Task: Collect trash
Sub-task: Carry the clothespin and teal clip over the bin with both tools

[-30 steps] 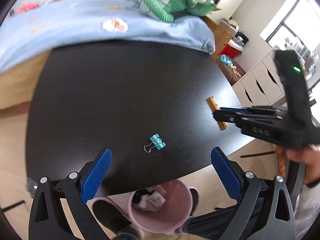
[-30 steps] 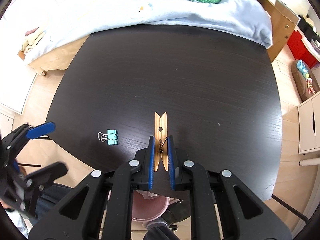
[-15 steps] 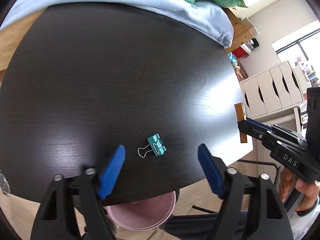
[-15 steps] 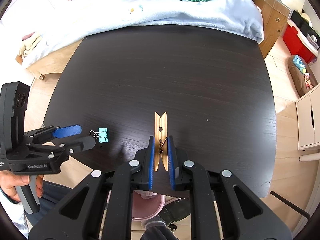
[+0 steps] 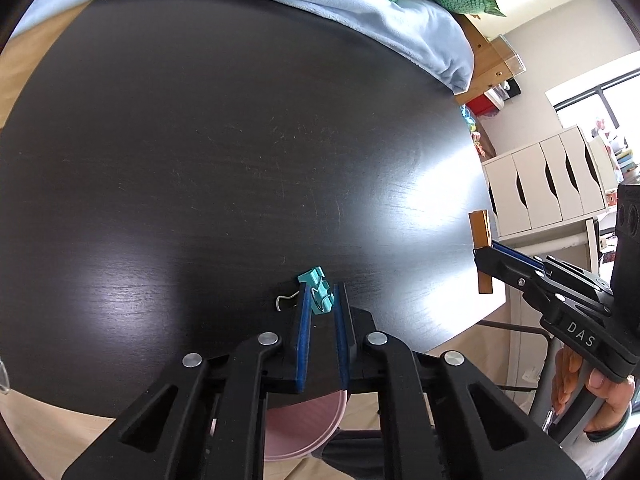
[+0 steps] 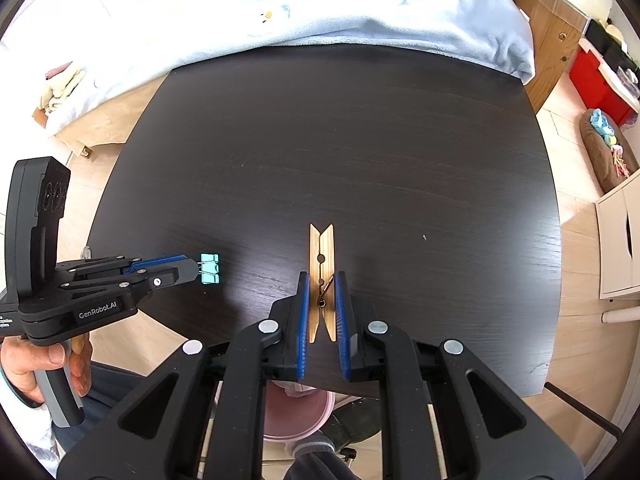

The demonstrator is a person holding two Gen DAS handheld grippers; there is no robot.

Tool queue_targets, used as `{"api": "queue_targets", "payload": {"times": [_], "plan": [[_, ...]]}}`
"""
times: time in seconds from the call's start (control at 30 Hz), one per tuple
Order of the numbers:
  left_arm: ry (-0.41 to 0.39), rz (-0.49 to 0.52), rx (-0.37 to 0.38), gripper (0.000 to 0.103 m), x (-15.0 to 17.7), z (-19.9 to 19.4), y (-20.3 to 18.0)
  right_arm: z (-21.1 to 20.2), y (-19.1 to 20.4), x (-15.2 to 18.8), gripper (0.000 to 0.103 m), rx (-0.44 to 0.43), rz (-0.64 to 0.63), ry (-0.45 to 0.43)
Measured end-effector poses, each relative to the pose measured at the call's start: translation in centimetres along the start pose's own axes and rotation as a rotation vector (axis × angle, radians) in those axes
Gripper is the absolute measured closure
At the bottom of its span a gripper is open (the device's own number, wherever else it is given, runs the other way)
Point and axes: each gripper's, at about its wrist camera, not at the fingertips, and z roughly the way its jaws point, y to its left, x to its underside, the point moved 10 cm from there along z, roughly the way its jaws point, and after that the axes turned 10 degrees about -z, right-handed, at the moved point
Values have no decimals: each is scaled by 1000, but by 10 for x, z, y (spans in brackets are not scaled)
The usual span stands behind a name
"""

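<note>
Your left gripper [image 5: 320, 300] is closing on the teal binder clip [image 5: 318, 290], pads pinching it for lifting. Your right gripper [image 6: 322, 300] is clamping the wooden clothespin [image 6: 321, 256], both probably bound for the near pink bin [image 5: 304, 428].

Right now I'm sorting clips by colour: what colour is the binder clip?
Teal binder clip with silver wire handles; clearest in the right wrist view.
</note>
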Motion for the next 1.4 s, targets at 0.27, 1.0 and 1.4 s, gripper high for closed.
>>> {"api": "queue_targets", "payload": {"times": [0.27, 1.0, 1.4], "plan": [[-59, 112, -31, 103, -1, -12, -9, -4, 6, 3, 91, -3, -11, -23], [-306, 482, -123, 103, 62, -108, -52, -76, 54, 56, 91, 1, -102, -192], [-338, 504, -121, 103, 97, -127, -45, -98, 88, 101, 91, -38, -132, -227]]}}
